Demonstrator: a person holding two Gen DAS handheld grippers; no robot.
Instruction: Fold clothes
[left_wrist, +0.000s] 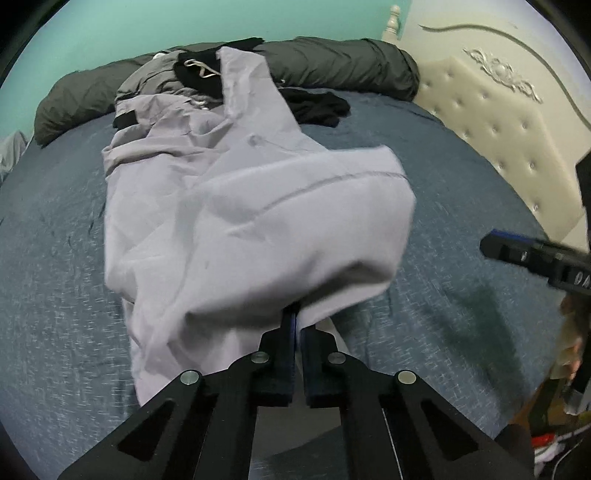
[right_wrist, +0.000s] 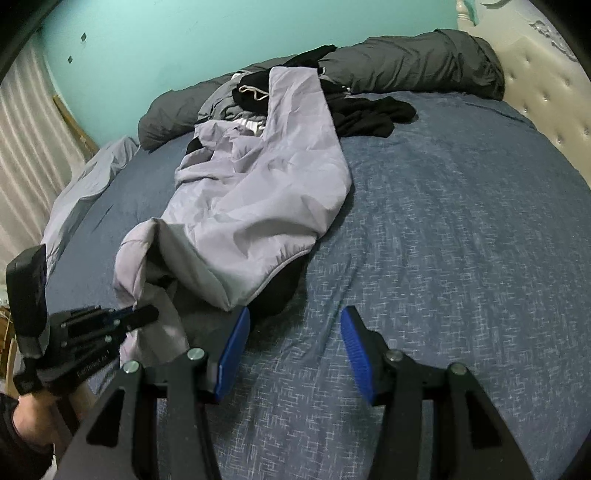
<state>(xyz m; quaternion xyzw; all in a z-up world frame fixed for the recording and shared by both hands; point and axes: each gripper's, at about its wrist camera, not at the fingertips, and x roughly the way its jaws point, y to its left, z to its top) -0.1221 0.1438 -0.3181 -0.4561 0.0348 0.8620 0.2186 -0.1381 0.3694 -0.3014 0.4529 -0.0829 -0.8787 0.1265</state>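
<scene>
The left tongs (left_wrist: 295, 314) point steeply down, closed on the hem of the pale lilac cloth garment (left_wrist: 236, 206) on the blue bed (right_wrist: 461, 221). The right tongs (right_wrist: 295, 325) hover half open, empty, beside it; black clothes (right_wrist: 373, 112) lie behind.

You've got a pale lilac-grey fabric garment (left_wrist: 236, 206) with a lighter grey lining showing at its open end, spread on a blue-grey bedspread (right_wrist: 461, 229) flecked with white crosshatch. At 12 o'clock sit a charcoal rolled duvet (left_wrist: 332, 62) and black crumpled clothes (right_wrist: 373, 112) with a white drawstring. Wall's mint green (right_wrist: 184, 40), the tufted headboard (left_wrist: 491, 122) cream. Your right gripper (right_wrist: 293, 350) has bright blue ribbed pads on black.
</scene>
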